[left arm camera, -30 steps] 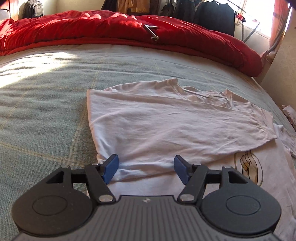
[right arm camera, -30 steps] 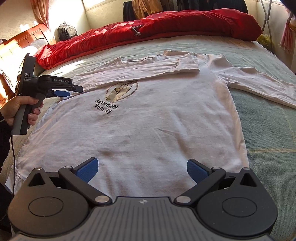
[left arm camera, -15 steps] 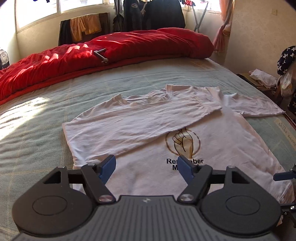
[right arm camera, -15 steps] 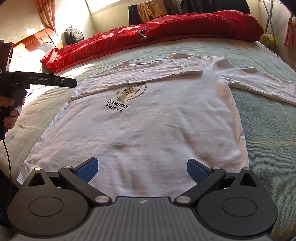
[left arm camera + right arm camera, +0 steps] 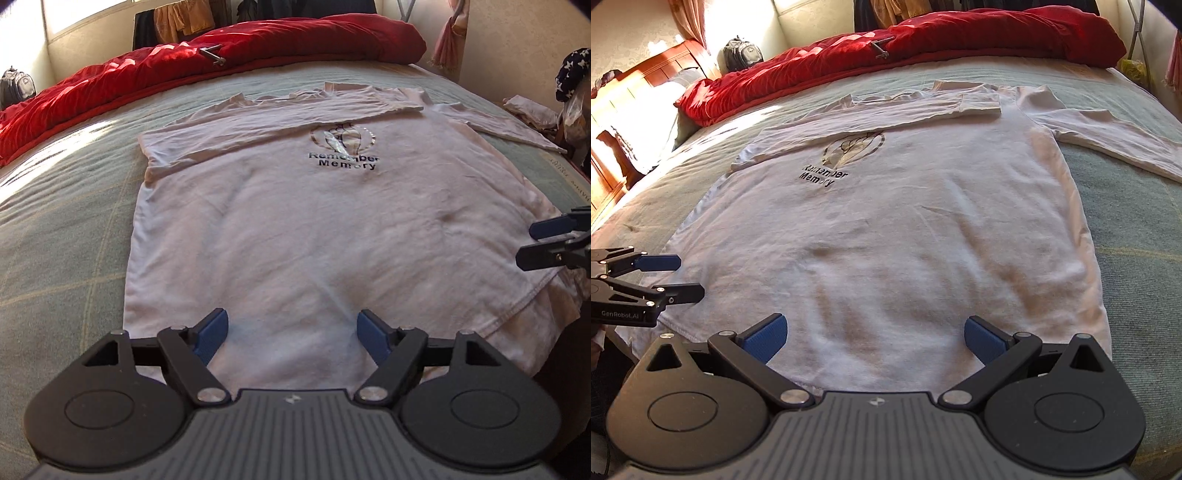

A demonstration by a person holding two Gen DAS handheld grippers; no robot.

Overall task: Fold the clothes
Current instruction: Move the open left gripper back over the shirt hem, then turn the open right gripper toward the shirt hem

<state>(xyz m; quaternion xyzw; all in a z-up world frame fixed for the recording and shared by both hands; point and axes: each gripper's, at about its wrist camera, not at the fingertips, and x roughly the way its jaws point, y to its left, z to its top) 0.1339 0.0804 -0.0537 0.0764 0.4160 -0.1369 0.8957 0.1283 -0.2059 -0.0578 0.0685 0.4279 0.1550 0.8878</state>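
A white long-sleeved shirt (image 5: 314, 229) with a "Remember Memory" print (image 5: 343, 147) lies flat, front up, on the bed. One sleeve (image 5: 280, 122) is folded across the chest. The other sleeve (image 5: 1108, 144) stretches out to the right. My left gripper (image 5: 293, 332) hovers over the hem near the shirt's left bottom corner; its jaws are opening and grip nothing. It also shows in the right wrist view, left gripper (image 5: 690, 277), at the left edge. My right gripper (image 5: 875, 334) stands wide open over the hem with only flat cloth (image 5: 905, 229) below it.
The shirt rests on a grey-green bedspread (image 5: 66, 229). A red duvet (image 5: 221, 62) is bunched along the far side. A wooden headboard (image 5: 628, 110) and a backpack (image 5: 742, 55) are at the left. Loose clothes (image 5: 532, 110) lie beside the bed at the right.
My left gripper has drawn back from the folded sleeve to the shirt's hem, and its jaws stand wider. The right gripper has stayed in place.
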